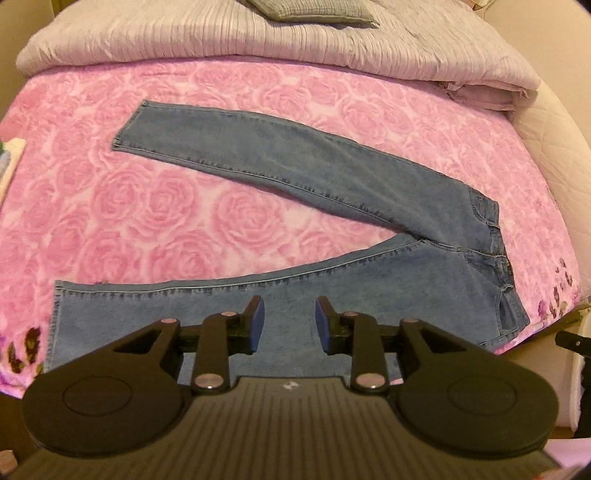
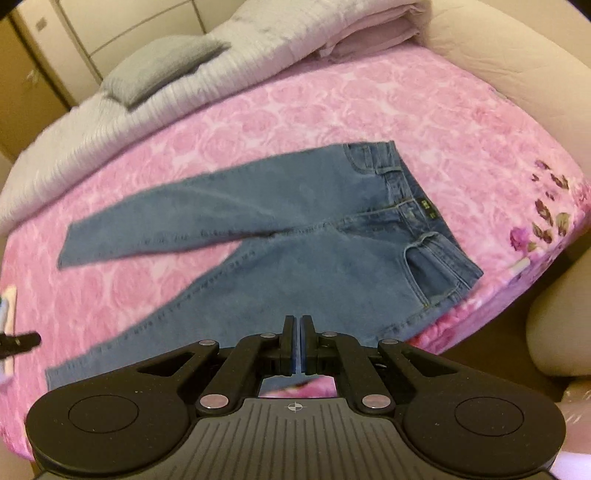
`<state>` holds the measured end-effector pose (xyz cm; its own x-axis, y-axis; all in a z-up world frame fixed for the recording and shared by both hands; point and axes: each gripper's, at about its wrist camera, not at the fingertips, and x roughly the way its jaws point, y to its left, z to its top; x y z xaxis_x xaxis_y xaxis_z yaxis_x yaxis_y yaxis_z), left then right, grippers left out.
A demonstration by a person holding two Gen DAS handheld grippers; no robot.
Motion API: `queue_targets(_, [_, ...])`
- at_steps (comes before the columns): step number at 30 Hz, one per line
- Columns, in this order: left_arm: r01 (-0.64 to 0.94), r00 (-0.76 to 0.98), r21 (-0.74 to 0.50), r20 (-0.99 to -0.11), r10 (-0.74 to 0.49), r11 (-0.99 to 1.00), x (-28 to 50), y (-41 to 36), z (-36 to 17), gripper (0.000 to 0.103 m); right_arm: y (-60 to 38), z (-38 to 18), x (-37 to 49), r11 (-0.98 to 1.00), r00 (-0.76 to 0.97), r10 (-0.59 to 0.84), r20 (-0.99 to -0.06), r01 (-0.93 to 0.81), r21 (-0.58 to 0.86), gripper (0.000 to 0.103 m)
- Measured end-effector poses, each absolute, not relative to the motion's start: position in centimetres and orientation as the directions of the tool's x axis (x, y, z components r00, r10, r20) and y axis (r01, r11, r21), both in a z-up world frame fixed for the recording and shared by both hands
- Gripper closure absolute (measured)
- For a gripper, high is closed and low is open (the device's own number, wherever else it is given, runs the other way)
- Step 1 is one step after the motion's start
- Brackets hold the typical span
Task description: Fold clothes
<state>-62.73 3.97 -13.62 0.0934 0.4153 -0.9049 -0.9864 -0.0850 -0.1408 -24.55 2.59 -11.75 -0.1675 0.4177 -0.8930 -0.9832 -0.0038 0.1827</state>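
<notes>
A pair of blue jeans (image 1: pixel 332 177) lies flat on the pink rose-patterned blanket (image 1: pixel 147 206), legs spread in a V toward the left and waistband to the right. My left gripper (image 1: pixel 289 310) hovers open over the near leg, with nothing between its blue pads. In the right wrist view the jeans (image 2: pixel 295 251) lie with the waistband at the upper right. There my right gripper (image 2: pixel 299 321) is shut, pads pressed together, above the near edge of the jeans by the hip; I see no cloth between the pads.
A folded grey ribbed duvet (image 1: pixel 258 40) with a grey pillow (image 1: pixel 314 11) on it lies along the far side of the bed. A padded beige bed frame (image 2: pixel 498 48) curves around the right. Wardrobe doors (image 2: pixel 55 37) stand behind. A black gripper tip (image 2: pixel 18 341) shows at the left edge.
</notes>
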Motion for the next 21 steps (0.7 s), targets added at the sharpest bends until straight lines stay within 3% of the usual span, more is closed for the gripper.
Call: queue_targets(21, [-0.978,-0.087,-0.025,-0.852,0.516,-0.207,-53.9,-8.8,-9.2,0.074,-3.1,-10.0,-17.7,-0.227,-0.257,0.412,-0.874,-0.958,0.175,0.100])
